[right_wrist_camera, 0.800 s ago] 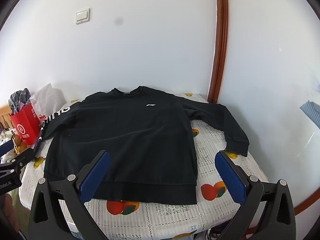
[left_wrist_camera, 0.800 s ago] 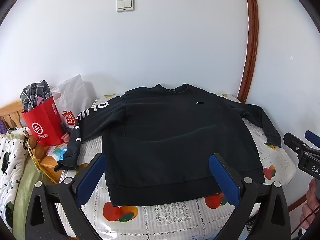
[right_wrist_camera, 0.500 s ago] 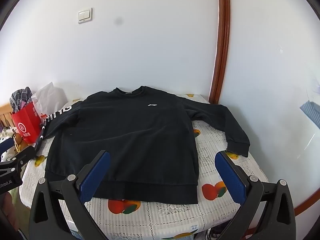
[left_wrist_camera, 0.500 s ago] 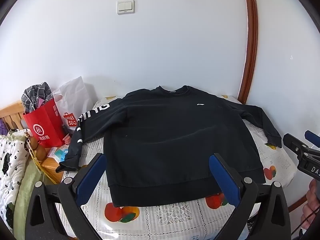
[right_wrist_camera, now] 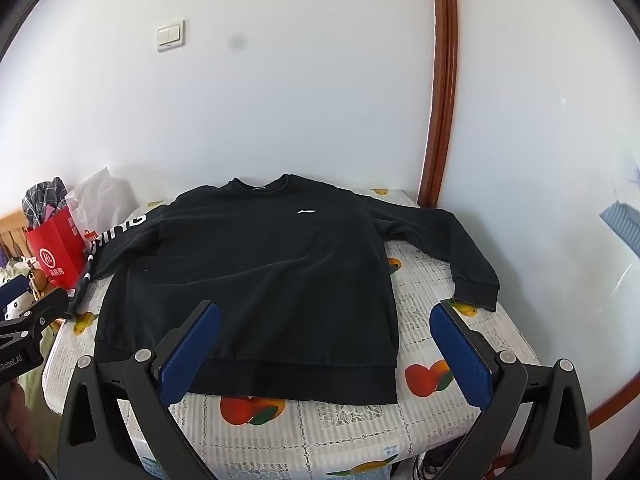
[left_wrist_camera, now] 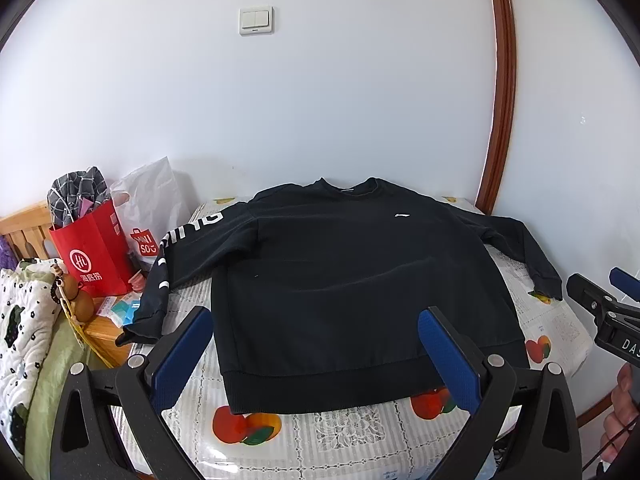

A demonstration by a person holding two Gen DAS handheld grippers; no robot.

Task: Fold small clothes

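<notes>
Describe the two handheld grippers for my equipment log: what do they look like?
Both look alike. The left gripper and right gripper each have black angular plastic frames with silver screws and two fingers faced with textured blue pads. White lettering marks the bodies, only partly readable. No sleeve shows.

Each gripper (left_wrist_camera: 316,336) has 2 black fingers with blue pads (right_wrist_camera: 188,354) and silver screws (right_wrist_camera: 507,357).

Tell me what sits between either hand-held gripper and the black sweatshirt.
Nothing visible. The black sweatshirt lies flat on the fruit-print tablecloth; the left hand-held gripper and right hand-held gripper hover open near its hem.
</notes>
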